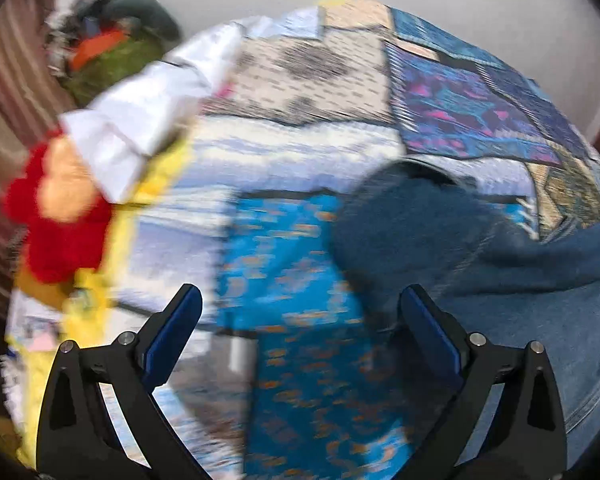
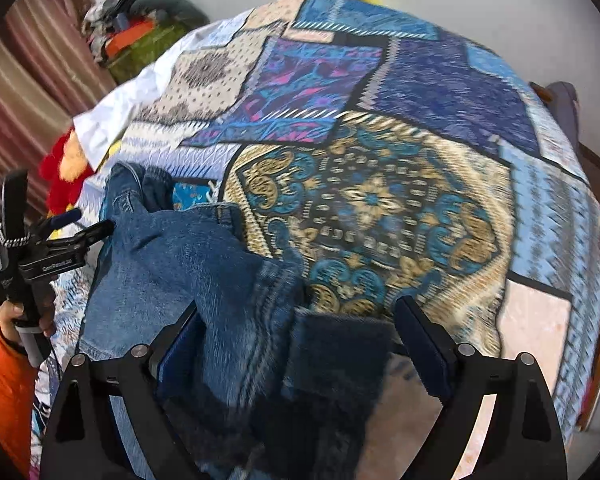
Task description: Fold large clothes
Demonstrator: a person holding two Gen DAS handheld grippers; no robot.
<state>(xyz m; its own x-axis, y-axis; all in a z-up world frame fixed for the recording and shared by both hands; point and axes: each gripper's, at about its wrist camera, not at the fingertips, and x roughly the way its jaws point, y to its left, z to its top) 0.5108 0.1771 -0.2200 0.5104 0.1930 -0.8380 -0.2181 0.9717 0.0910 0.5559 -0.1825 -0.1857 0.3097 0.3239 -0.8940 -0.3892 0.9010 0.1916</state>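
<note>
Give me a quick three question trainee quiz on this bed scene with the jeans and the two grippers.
1. True or false: the left gripper is open and holds nothing.
2. The blue jeans lie on: A) a bare wooden floor, B) a patchwork bedspread, C) a chair.
3. Fill in: the white cloth partly covers a ____ plush toy.

Key: 1 true; 2 B; 3 red.

Rough matt denim jeans on a printed cloth bedspread.
</note>
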